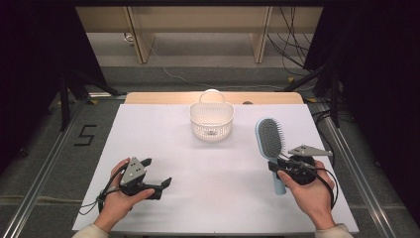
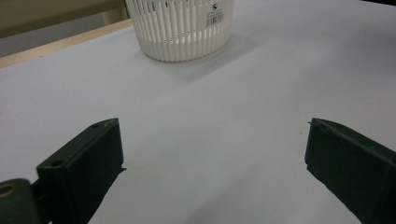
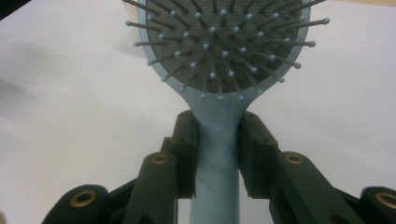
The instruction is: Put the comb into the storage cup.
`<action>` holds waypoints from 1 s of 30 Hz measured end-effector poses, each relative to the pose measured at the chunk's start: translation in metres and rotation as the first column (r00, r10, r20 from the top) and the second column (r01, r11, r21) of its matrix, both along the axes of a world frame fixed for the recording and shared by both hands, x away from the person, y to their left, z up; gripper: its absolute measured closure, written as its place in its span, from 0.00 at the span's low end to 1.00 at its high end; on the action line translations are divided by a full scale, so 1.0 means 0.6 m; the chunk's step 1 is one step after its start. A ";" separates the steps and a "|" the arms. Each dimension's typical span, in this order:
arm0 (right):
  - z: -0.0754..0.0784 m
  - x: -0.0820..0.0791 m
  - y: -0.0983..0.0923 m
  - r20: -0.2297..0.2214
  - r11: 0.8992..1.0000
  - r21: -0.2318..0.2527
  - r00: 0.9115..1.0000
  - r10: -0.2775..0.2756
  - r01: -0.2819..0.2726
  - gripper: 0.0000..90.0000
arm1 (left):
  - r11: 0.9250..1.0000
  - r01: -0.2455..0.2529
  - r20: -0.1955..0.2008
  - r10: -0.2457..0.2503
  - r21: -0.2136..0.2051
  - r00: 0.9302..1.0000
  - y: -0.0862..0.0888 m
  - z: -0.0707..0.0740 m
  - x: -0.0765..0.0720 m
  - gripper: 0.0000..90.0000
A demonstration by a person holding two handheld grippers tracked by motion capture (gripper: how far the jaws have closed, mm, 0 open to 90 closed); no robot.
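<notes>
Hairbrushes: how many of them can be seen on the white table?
1. The light blue plastic hairbrush with a grey bristle pad lies at the right side of the white table, its handle clamped between the jaws of the right gripper. The white slotted basket's inside is partly hidden.

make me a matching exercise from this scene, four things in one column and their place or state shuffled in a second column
Things:
1. hairbrush
2. basket
3. left gripper
4. right gripper

Places or states:
A. jaws wide apart with only bare table between them
B. jaws closed on a light blue handle
C. lies bristles up near the right edge of the table
D. white and slotted, stands at the far middle of the table

Pairs: 1-C, 2-D, 3-A, 4-B
</notes>
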State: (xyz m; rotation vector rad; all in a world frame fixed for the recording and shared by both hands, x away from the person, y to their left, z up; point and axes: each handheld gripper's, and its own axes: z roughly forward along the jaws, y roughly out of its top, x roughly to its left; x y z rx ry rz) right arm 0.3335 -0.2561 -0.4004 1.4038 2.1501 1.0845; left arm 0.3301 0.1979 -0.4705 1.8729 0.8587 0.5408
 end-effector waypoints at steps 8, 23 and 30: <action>0.002 0.005 0.004 0.013 1.000 0.009 1.000 0.003 -0.003 0.78 | 1.000 0.001 0.001 -0.001 0.000 1.000 0.000 0.000 0.000 0.04; 0.010 0.011 0.011 0.059 1.000 0.025 0.998 0.002 -0.004 0.78 | 1.000 0.000 0.002 0.000 0.000 1.000 0.000 0.000 0.000 0.04; 0.014 0.015 0.013 0.076 0.999 0.032 0.997 0.002 -0.005 0.78 | 1.000 -0.001 0.001 0.001 -0.001 1.000 0.000 0.000 0.000 0.04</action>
